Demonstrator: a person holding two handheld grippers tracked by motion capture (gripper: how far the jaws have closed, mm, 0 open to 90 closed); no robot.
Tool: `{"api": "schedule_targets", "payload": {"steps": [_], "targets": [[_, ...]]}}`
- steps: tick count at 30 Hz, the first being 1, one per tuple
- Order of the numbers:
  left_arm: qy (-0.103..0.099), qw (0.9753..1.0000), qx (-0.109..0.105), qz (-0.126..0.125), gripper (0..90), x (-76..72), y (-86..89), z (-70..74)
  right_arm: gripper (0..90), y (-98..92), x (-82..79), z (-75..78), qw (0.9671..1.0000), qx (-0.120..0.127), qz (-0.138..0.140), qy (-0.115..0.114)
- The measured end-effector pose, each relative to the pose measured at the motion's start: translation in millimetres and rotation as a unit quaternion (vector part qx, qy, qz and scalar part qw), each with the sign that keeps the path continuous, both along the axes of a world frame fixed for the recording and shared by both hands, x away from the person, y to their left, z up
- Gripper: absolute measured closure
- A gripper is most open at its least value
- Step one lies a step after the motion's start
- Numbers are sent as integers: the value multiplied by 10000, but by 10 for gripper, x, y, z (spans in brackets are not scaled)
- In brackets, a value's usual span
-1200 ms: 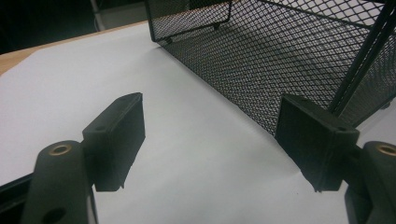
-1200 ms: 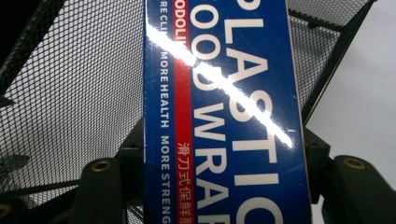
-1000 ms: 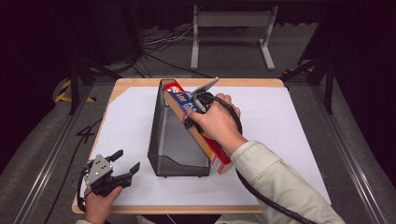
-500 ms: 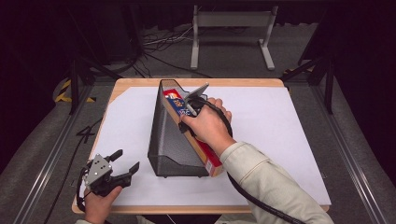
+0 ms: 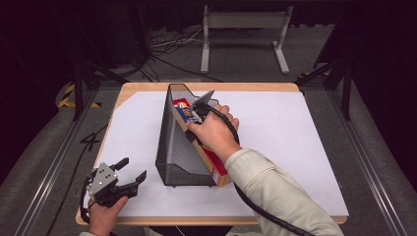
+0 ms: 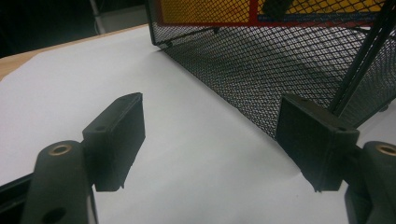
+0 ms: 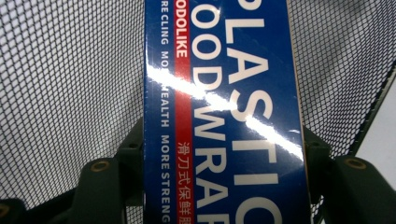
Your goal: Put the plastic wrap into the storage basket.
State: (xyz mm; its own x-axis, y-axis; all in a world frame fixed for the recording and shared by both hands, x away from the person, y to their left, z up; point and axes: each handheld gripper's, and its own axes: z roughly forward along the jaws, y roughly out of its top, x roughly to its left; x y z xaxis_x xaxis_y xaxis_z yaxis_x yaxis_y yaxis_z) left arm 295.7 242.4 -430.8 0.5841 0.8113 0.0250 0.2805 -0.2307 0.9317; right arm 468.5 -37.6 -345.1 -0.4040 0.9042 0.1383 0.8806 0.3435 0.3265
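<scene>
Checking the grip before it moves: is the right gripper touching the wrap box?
Touching. In the right gripper view, the right gripper has its jaws pressed against both long edges of the wrap box, with no gap on either side.

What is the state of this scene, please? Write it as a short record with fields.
setting: table covered with a white sheet
main item: plastic food wrap box, long, blue and red
container: black mesh file holder, standing on the sheet
right gripper: jaws closed on both sides of the box, which lies in the holder, one end sticking out toward the person
left gripper: jaws open, holding nothing, near the holder's front corner
</scene>
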Motion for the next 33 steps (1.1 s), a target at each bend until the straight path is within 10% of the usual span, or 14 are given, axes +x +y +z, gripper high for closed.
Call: {"api": "schedule_targets", "payload": {"steps": [13, 33], "targets": [[-66, 10000, -29, 50, 249, -15, 21, 13, 389, 102, 34, -91, 9990, -406, 79, 193], [-21, 10000, -12, 16, 250, 15, 7, 6, 246, 2, 44, -117, 9990, -217, 390, 51]]}}
